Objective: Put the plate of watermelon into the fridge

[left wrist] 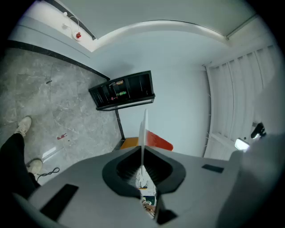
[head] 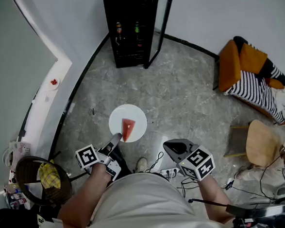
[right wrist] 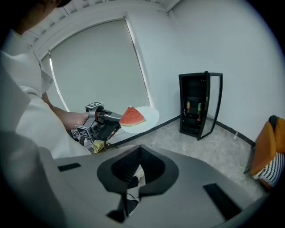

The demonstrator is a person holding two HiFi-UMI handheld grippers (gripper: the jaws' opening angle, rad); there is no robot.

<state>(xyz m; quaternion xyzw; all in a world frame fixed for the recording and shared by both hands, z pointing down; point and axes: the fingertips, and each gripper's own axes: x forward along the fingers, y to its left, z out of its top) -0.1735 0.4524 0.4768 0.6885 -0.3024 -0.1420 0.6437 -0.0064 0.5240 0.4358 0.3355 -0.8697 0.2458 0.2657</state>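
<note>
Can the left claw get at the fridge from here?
Likely not yet: the fridge stands far across the floor. But its door hangs open, so nothing blocks the left claw with its plate.

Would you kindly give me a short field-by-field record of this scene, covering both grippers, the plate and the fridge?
left gripper: shut on the rim of the plate, holding it in the air
right gripper: shut, nothing between its jaws, to the right of the plate
plate: white, carries one watermelon slice
fridge: black, ahead of the person, fridge door open
inside fridge: bottles on a shelf
task status: plate not yet in the fridge
</note>
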